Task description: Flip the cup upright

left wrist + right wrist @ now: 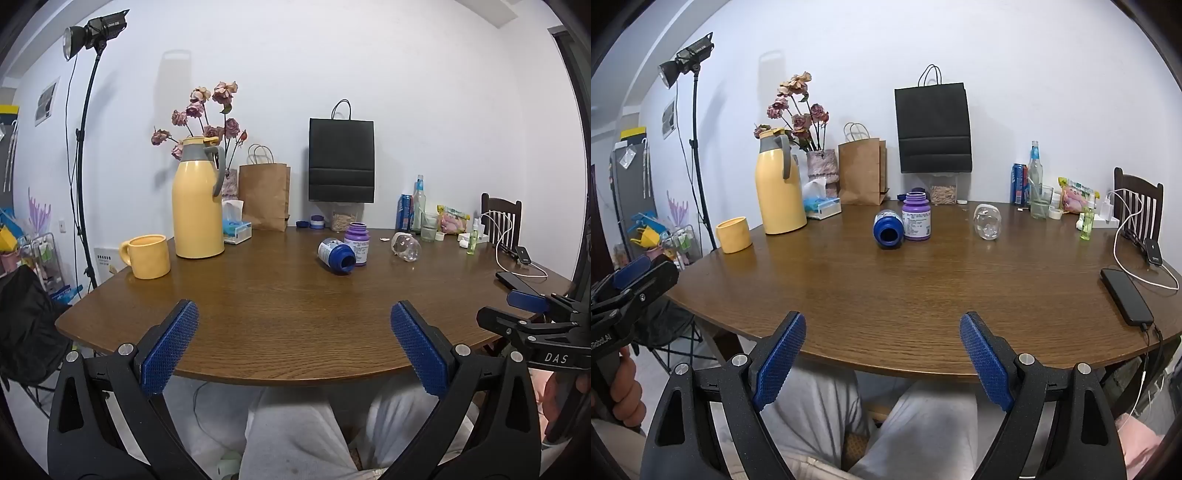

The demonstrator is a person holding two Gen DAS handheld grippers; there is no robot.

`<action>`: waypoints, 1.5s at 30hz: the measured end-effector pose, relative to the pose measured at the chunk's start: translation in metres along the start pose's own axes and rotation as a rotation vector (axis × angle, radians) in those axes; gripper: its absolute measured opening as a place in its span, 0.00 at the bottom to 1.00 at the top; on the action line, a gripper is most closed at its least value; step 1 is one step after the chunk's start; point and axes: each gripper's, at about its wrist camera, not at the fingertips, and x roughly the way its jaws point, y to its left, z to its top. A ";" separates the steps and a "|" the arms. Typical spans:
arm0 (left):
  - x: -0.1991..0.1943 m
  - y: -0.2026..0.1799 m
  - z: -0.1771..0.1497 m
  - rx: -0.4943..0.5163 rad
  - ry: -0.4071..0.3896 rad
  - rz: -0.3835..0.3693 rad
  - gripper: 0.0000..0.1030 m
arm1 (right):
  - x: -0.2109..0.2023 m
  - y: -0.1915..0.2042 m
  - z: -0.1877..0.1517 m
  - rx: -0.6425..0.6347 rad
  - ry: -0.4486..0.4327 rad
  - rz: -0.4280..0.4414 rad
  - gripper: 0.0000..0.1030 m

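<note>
A clear glass cup (406, 248) (987, 221) lies on its side on the brown wooden table (280, 317) (886, 288), right of centre and far from both grippers. My left gripper (293, 310) hovers open over the near table edge, nothing between its blue pads. My right gripper (882, 319) is open too, also at the near edge and holding nothing. Each gripper shows side-on at the border of the other view: the right gripper (517, 312) and the left gripper (639, 273). A yellow mug (147, 256) (733, 234) stands upright at the far left.
A blue bottle (888, 230) lies on its side against an upright purple bottle (916, 218) mid-table. A yellow thermos jug (779, 184), tissue box, paper bags and bottles line the back. A phone (1126, 295) with a cable lies at the right edge. The person's legs show below.
</note>
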 end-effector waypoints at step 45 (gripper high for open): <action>0.001 0.002 0.004 0.002 0.004 0.012 1.00 | -0.003 0.001 0.003 -0.019 -0.013 -0.009 0.87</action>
